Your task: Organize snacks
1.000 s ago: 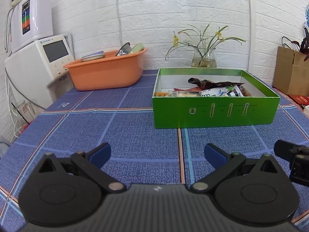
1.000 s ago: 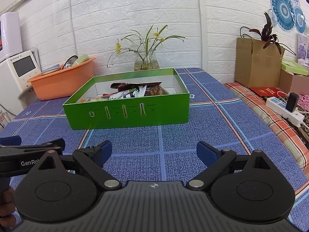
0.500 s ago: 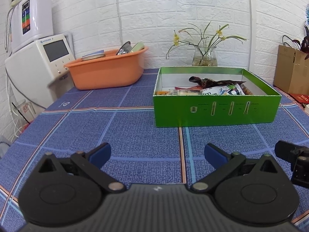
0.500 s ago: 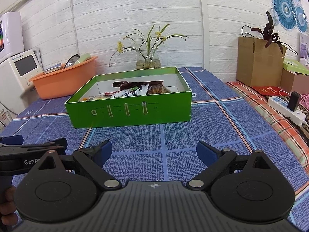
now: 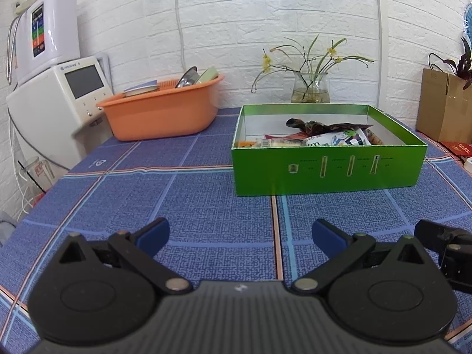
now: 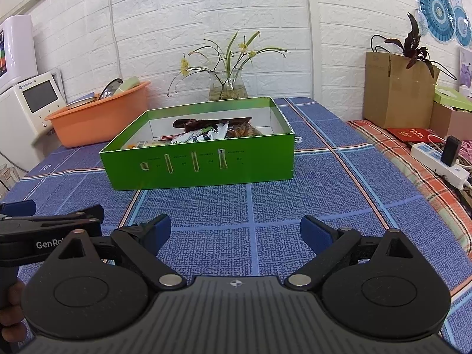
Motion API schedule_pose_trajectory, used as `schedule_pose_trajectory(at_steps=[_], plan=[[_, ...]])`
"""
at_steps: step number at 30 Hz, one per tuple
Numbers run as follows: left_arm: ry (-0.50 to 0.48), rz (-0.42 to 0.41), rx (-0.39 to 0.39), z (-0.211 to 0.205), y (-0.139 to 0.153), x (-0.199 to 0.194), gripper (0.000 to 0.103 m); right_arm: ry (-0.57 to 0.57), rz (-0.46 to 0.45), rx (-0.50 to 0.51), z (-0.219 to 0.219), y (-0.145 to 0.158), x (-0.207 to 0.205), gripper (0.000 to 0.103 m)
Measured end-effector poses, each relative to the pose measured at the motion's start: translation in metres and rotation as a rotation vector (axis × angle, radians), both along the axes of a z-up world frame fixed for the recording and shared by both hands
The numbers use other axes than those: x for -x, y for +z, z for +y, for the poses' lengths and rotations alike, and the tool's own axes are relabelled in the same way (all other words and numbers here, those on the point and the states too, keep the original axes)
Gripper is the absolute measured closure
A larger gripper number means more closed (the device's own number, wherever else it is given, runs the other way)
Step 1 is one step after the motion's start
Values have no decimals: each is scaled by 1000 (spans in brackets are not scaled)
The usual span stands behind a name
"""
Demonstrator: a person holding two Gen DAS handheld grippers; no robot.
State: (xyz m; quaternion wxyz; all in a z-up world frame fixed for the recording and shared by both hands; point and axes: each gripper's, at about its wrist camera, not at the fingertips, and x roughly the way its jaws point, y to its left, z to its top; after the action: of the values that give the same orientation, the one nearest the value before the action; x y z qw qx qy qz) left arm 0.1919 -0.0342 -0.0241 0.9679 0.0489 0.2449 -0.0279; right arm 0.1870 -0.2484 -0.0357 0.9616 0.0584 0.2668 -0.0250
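Observation:
A green cardboard box (image 5: 327, 171) stands on the blue checked tablecloth, also in the right wrist view (image 6: 203, 162). Several snack packets (image 5: 327, 137) lie inside it, piled toward its right half (image 6: 212, 129). My left gripper (image 5: 240, 233) is open and empty, low over the cloth, well short of the box. My right gripper (image 6: 236, 230) is open and empty, also short of the box. The left gripper's body shows at the left edge of the right wrist view (image 6: 50, 233).
An orange basin (image 5: 162, 112) with dishes and a white appliance (image 5: 56, 103) stand at the back left. A glass vase with flowers (image 5: 309, 88) is behind the box. A cardboard box with a plant (image 6: 395, 88) and a power strip (image 6: 439, 162) are at the right.
Both grippers have drawn back slightly and risen a little. The box looks a bit farther off. Both stay open and empty.

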Motion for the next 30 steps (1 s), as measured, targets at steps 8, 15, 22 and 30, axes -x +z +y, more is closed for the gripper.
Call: schedule_pose_trajectory(at_steps=[8, 15, 22, 30], plan=[[-9, 0, -4, -2, -1, 0, 0, -4, 2, -1, 0, 0, -1, 0], [-18, -7, -8, -3, -1, 1, 0, -3, 4, -2, -1, 0, -1, 0], [-5, 1, -1, -4, 0, 1, 0, -4, 8, -2, -2, -1, -2, 0], [-31, -22, -1, -4, 2, 5, 0, 0, 11, -2, -1, -2, 0, 0]])
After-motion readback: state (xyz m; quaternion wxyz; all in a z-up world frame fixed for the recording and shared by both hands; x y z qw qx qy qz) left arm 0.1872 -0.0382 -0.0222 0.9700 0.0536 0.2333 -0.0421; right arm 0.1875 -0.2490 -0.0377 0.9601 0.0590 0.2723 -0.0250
